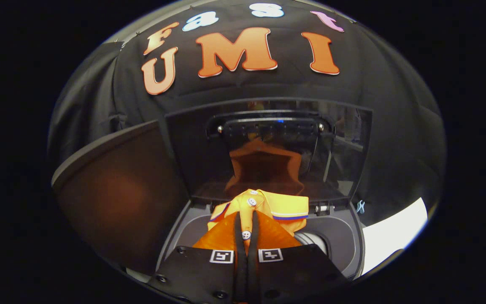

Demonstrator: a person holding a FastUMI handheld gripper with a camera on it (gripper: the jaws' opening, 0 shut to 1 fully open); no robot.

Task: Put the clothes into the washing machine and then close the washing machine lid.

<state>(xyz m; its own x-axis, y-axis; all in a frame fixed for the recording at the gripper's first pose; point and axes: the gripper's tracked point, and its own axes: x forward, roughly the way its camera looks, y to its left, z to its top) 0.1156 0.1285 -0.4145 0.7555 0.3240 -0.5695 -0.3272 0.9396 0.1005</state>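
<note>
The gripper [246,219], fingers pinched on an orange polo shirt [264,207], holds it over the open washing machine [340,236]; its raised glass lid [268,147] reflects the shirt.

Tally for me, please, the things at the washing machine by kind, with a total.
Orange shirt, held over the opening with the tongs shut on it: 1
Washing machine: 1
Raised lid, shirt mirrored in it: 1
Tongs: 1
Total: 4
</note>
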